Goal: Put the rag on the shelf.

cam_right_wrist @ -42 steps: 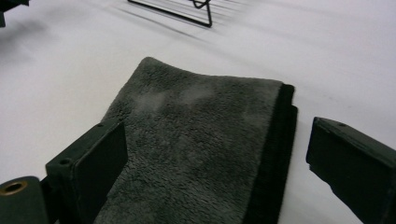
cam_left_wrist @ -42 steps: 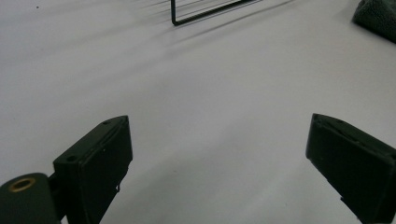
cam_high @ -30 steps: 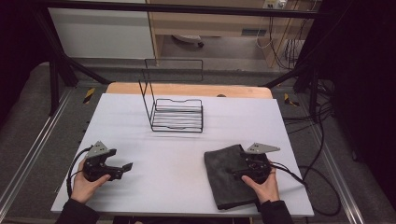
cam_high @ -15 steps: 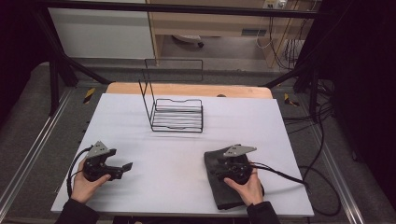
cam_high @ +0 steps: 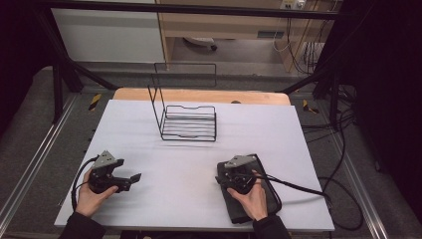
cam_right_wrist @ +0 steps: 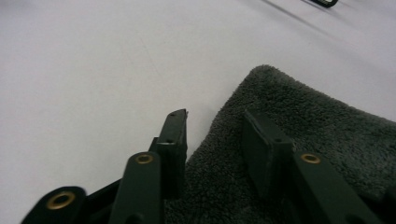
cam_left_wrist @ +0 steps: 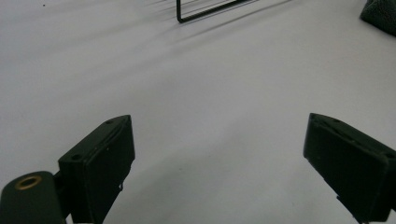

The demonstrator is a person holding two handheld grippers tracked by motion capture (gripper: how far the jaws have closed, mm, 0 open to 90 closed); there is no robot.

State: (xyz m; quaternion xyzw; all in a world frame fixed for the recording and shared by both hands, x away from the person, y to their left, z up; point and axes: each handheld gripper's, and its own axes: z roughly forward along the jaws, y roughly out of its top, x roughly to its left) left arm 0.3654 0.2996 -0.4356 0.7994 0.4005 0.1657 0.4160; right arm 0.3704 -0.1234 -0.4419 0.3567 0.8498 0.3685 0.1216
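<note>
Change: right gripper is sliding leftward across the dark towel since a second ago, its jaws just closing in.
Meaning: likely lining up a pinch on the towel's left edge.
Grip: jaws half-narrowed, straddling the edge, not yet pressing.
Towel: lying flat at the table's near right, under the gripper.
Left gripper: jaws spread wide, resting idle.

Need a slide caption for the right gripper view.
Right tool closing over the edge of a dark grey towel on the white table, cloth between its jaws.
</note>
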